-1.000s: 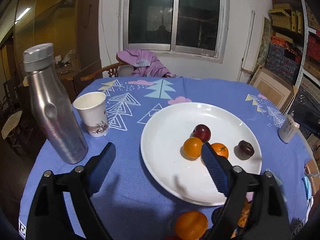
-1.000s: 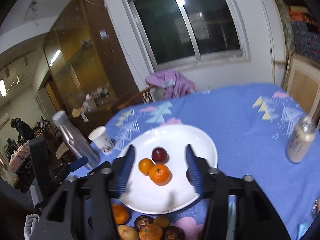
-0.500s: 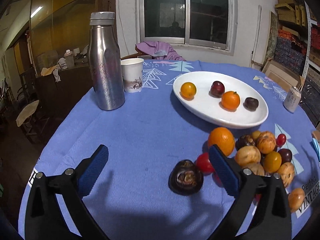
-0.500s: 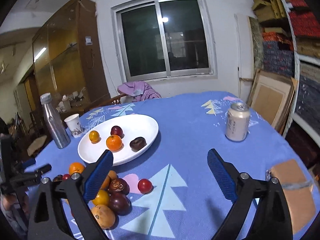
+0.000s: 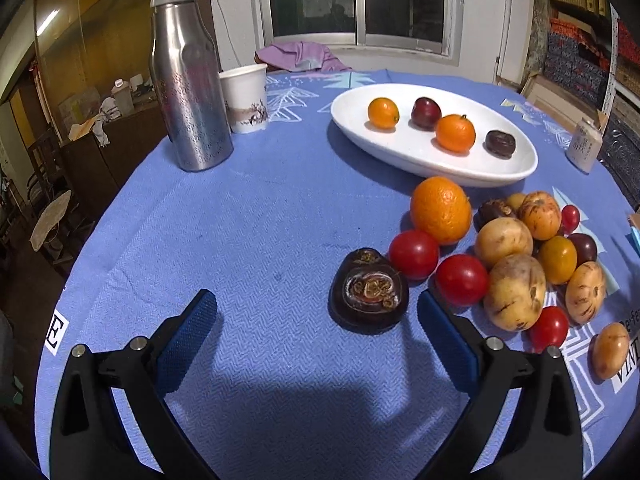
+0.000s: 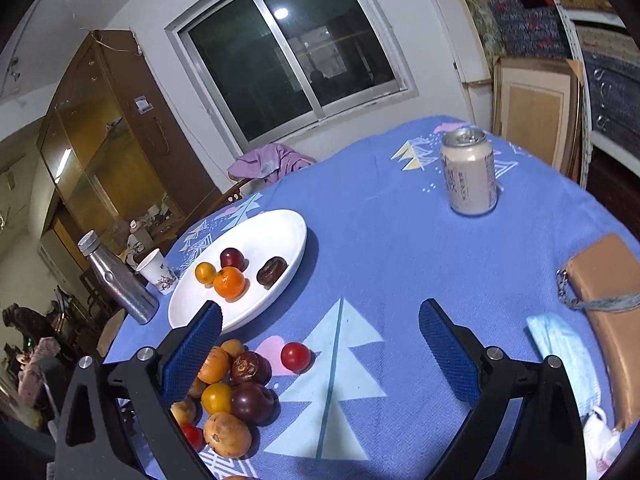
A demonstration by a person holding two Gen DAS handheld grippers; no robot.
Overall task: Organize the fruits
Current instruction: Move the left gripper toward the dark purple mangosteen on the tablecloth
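Observation:
A white plate (image 5: 440, 168) (image 6: 272, 232) holds a small orange, a dark red plum, a tangerine (image 5: 455, 133) and a dark brown fruit. In front of the plate lies a pile of loose fruit: a big orange (image 5: 440, 210), red tomatoes (image 5: 414, 254) and several yellow-brown ones. My left gripper (image 5: 316, 308) is open wide and low over the cloth. A dark brown fruit (image 5: 368, 292) lies between its fingers, nearer the right one and untouched. My right gripper (image 6: 320, 312) is open wide above the cloth, with a red tomato (image 6: 295, 356) just below the gap. The pile (image 6: 228, 396) sits by its left finger.
A steel bottle (image 5: 188, 80) and a paper cup (image 5: 244, 100) stand at the left of the round table with its blue cloth. A drink can (image 6: 468, 172) stands at the far right. A tan wallet (image 6: 608, 292) and a face mask (image 6: 560, 344) lie at the right edge.
Both grippers have pulled back from over the plate and dropped toward the near side of the table. The right jaws have spread wider. The pile of loose fruit has come into view.

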